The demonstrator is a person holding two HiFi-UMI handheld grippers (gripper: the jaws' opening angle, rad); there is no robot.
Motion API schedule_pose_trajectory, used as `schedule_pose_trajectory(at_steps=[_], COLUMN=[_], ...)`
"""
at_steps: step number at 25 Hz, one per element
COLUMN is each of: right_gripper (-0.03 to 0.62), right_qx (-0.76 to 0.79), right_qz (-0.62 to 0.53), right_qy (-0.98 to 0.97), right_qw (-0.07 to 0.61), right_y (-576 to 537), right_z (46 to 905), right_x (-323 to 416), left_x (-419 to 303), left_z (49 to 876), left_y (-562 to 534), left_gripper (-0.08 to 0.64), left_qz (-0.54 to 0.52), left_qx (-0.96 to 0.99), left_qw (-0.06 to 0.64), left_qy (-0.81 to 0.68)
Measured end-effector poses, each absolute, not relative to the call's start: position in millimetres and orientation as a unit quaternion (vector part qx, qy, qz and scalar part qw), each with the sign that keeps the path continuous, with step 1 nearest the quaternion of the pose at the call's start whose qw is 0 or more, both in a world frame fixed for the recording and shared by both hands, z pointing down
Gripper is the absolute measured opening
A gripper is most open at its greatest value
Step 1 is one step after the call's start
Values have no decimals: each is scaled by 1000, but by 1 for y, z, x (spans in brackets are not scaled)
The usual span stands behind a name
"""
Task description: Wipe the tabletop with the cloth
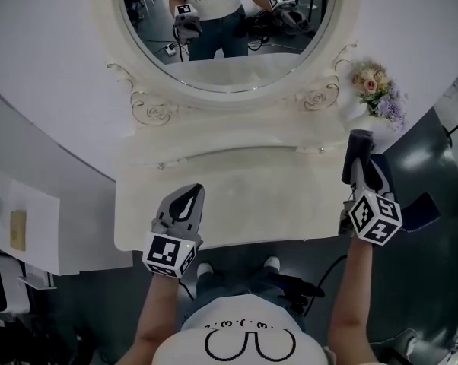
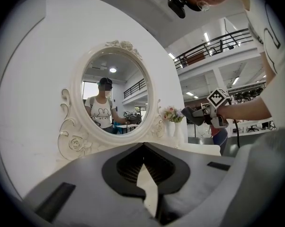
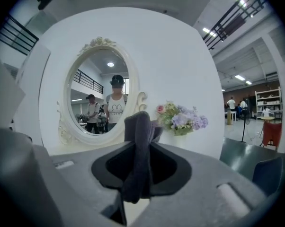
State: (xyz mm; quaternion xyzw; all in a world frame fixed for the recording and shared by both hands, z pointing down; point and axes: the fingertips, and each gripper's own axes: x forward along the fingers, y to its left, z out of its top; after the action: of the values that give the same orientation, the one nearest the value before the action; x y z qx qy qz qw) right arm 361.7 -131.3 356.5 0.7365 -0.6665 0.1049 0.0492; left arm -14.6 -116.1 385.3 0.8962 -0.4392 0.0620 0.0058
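Note:
A dark grey cloth [image 1: 360, 149] is pinched in my right gripper [image 1: 357, 167], which is shut on it at the right end of the white tabletop [image 1: 267, 196]. In the right gripper view the cloth [image 3: 139, 145] stands up between the jaws and hangs down through them. My left gripper [image 1: 194, 192] hovers over the front left part of the tabletop. Its jaws meet at the tips with nothing in them [image 2: 143, 145]. The left gripper view also catches the right gripper [image 2: 192, 115] off to the right.
An oval mirror [image 1: 225, 21] in a carved white frame stands at the back of the table. A vase of flowers [image 1: 377, 90] sits at the back right corner. A dark blue chair [image 1: 418, 211] is right of the table, and white furniture [image 1: 23, 226] to the left.

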Motion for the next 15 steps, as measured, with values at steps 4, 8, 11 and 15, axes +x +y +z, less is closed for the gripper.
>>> schedule_pose_trajectory(at_steps=[4, 8, 11, 15], right_gripper=[92, 92, 92, 92], right_qx=[723, 702, 688, 673], right_qz=[105, 109, 115, 125], right_qy=[-682, -704, -716, -729], right_qw=[35, 15, 6, 8], right_y=[-127, -125, -124, -124], right_z=[342, 332, 331, 339], right_x=[317, 269, 237, 199], left_x=[-36, -66, -87, -113], left_z=[376, 368, 363, 357], left_y=[-112, -111, -110, -108], left_gripper=[2, 2, 2, 2], left_qz=[56, 50, 46, 42], left_qx=[893, 886, 880, 872], left_qw=[-2, -10, -14, -18], left_qy=[-446, -461, -472, -487])
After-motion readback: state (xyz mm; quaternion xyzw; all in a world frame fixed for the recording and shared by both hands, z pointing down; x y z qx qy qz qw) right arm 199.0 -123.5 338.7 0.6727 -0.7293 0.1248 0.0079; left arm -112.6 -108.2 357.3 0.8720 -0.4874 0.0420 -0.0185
